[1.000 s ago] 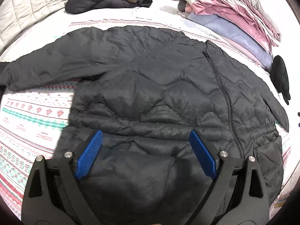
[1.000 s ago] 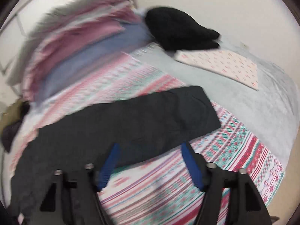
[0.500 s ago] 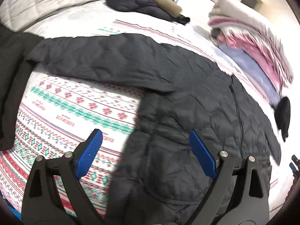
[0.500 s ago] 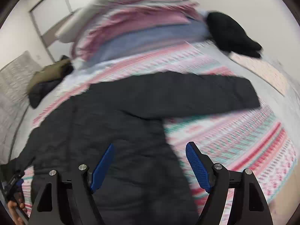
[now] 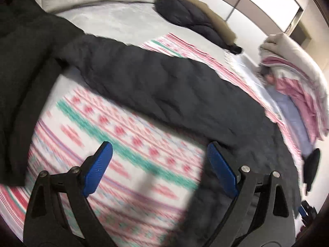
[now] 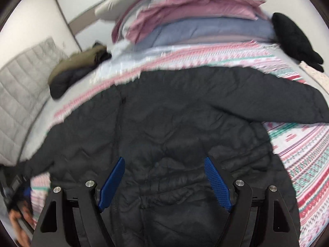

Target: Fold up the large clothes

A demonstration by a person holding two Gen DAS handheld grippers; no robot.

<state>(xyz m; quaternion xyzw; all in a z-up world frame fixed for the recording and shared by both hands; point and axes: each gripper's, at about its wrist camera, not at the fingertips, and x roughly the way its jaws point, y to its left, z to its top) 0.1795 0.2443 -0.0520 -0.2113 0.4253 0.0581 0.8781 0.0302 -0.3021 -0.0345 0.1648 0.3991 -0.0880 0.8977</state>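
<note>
One black quilted jacket (image 6: 164, 127) lies spread across the middle of the frame, with two sleeves showing, one to each side. One rolled bundle of olive and dark clothing (image 6: 76, 70) sits at the upper left. One stack of folded bedding (image 6: 185, 20) fills the top. One black glove (image 6: 296, 41) lies at the upper right. One patterned blanket (image 6: 304, 154) covers the bed. Two grippers appear, left gripper (image 5: 160, 170) and right gripper (image 6: 164, 181), each with two blue pads.

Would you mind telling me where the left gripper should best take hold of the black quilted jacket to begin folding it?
Probably the cuff end of the outstretched sleeve of the black quilted jacket, approached from the bare patterned blanket side. The sleeve lies flat and straight away from the body, its edge exposed, so open jaws of the left gripper could slide onto it.
</note>
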